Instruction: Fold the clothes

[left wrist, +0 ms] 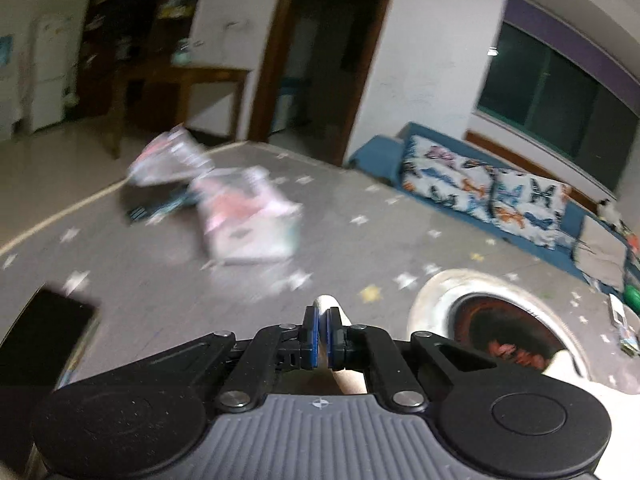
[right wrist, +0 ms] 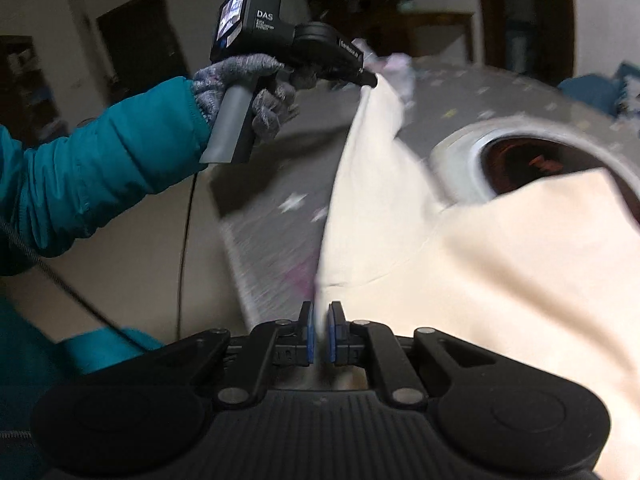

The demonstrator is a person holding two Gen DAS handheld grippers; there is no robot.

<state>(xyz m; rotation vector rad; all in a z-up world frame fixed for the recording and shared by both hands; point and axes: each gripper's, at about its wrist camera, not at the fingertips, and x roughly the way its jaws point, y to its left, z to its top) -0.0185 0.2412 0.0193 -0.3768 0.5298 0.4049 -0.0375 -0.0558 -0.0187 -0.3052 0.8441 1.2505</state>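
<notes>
My left gripper [left wrist: 322,334] is clamped on a pinch of the cream garment [right wrist: 500,264], the blue pads [left wrist: 310,330] pressed together with a nub of pale cloth sticking up between them; from the right wrist view I see that same gripper [right wrist: 370,79] held up in my gloved left hand [right wrist: 256,92], teal sleeve [right wrist: 100,176] behind it, the cloth hanging from its tip. My right gripper [right wrist: 321,336] is likewise closed on an edge of the garment, a thin fold caught between its pads. The garment stretches between the two grippers, lifted above the grey star-patterned bed cover [left wrist: 360,208], and drapes partly over the round pale-rimmed basin [left wrist: 496,320] that sits on that cover. Farther across the cover from the basin lie blurred pink-and-white folded clothes [left wrist: 248,216] and a dark item [left wrist: 156,200] beside them. A black phone-like slab [left wrist: 44,344] rests at the cover's near edge. Beyond the cover's far side stands a blue sofa [left wrist: 380,152] with butterfly-print cushions [left wrist: 488,192].
</notes>
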